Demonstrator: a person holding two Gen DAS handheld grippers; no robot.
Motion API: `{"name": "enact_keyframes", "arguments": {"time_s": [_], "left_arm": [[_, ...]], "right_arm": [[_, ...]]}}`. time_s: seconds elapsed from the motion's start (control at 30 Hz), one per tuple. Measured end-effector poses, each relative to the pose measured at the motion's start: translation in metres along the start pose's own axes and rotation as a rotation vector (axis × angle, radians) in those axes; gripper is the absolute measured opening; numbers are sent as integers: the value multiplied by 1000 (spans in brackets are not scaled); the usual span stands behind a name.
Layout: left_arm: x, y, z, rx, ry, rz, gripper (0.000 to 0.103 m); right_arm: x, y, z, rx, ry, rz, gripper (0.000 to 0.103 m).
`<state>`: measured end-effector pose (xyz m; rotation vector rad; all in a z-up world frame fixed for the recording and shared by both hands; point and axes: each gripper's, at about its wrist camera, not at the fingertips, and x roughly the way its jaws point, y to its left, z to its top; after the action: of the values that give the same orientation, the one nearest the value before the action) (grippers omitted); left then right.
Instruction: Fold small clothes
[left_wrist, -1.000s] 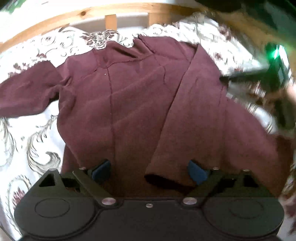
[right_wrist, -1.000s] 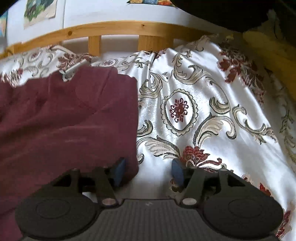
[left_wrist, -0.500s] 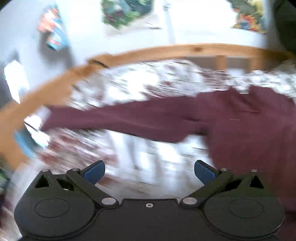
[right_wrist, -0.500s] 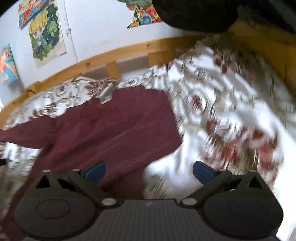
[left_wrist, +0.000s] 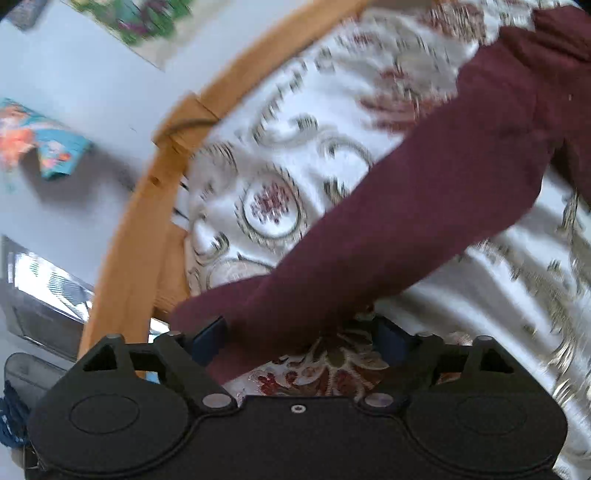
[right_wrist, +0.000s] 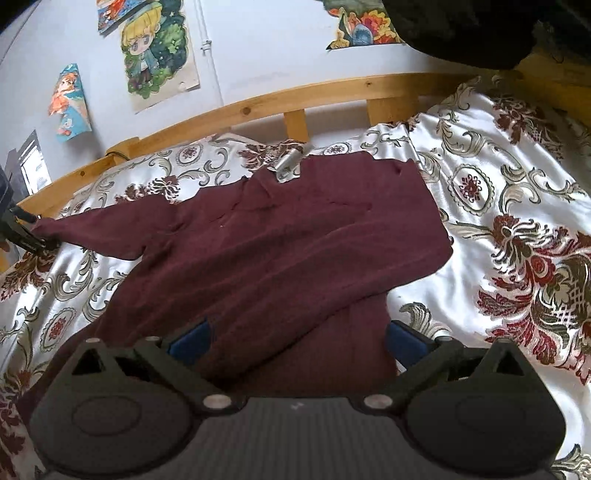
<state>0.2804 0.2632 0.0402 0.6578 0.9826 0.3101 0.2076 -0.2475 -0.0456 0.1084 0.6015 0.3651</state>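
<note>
Your maroon sweater (right_wrist: 280, 251) lies spread on the bed's patterned bedspread (right_wrist: 517, 206), collar toward the wooden headboard rail (right_wrist: 258, 107), one sleeve folded across the body and the other sleeve (left_wrist: 388, 229) stretched out flat toward the bed's left edge. Your left claw (left_wrist: 299, 341) sits at that sleeve's cuff — its jaws stand apart and have just been closing a little, with the cuff lying between the blue pads (left_wrist: 208, 338), which do not look pressed on the cloth. The view there is blurred. Your right claw (right_wrist: 295, 343) is spread wide over the sweater's lower body — nothing gripped, cloth beneath it. Posters (right_wrist: 159, 51) hang on the wall behind.
</note>
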Motion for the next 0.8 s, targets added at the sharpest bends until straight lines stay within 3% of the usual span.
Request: {"name": "enact_keyframes", "arguments": {"time_s": [0.07,0.13,0.17,0.27,0.33,0.43,0.5,0.6,0.7,0.8], "left_arm": [[7,4,3,30,28,-14,82],[9,7,8,22,71,-28,51],[8,7,9,20,86,-11,27],[0,6,17,-9,120,22,9],[-17,3,24,-48,136,28,8],[-50,-6,33,-107,199,-30,7],[-68,-11,36,-212,265,-150,7],[-102,-31,40,-284,255,-342,7],[-131,-52,52,-298,220,-460,7],[-154,-76,71,-252,182,-505,7]], "right_arm": [[3,-7,-1,32,5,-23,103],[4,-12,-2,54,10,-32,103],[4,-13,-3,57,12,-34,103],[4,-14,-4,52,10,-35,103],[2,-13,-2,52,4,-30,103],[-5,-13,2,46,-15,-30,103],[-10,-13,6,42,-26,-37,103],[-22,-15,15,38,-52,-48,103],[-30,-15,24,26,-66,-50,103],[-40,-15,30,23,-89,-50,103]]}}
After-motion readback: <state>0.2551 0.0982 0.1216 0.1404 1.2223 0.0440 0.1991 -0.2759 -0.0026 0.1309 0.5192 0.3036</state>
